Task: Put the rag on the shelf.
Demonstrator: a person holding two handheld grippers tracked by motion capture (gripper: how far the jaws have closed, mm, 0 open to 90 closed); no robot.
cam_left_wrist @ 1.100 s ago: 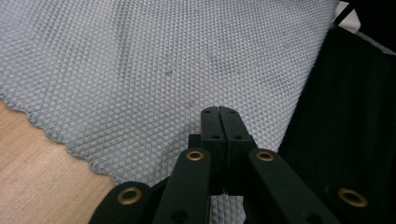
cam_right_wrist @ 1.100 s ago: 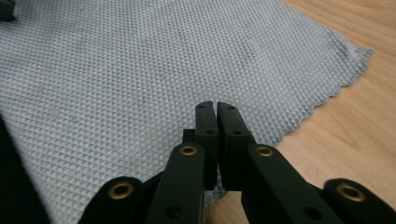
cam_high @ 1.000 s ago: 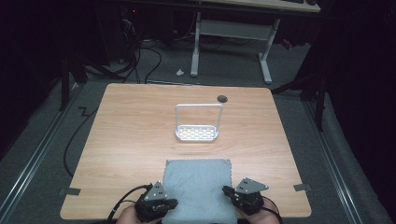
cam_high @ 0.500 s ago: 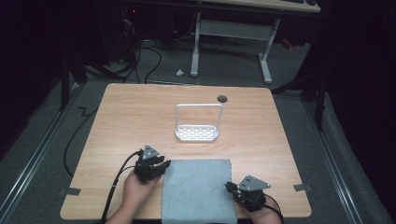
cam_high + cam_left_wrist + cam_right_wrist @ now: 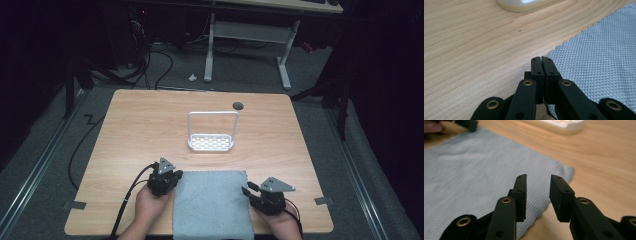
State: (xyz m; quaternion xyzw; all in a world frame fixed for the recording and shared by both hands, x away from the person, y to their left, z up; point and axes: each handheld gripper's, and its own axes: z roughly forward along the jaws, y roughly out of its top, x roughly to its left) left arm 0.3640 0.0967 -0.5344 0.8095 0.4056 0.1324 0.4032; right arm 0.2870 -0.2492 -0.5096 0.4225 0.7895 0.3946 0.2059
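Moved: left gripper [image 5: 171, 181] now further forward, at cloth's [image 5: 212, 204] far-left corner, jaws closed.
Right gripper [image 5: 248, 189]: jaws apart over cloth's right edge.

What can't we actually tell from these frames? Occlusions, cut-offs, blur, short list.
- Cloth: near edge cut off by the high view's bottom border.
- Left gripper: jaws shut at the cloth's far left corner; its own jaws hide whether any fabric is pinched.
- White rack: cut by the top edge in the left gripper view; blurred in the right gripper view.
- Right gripper: jaws open over the cloth's right edge; contact unclear.
- Dark round spot: too small to identify.
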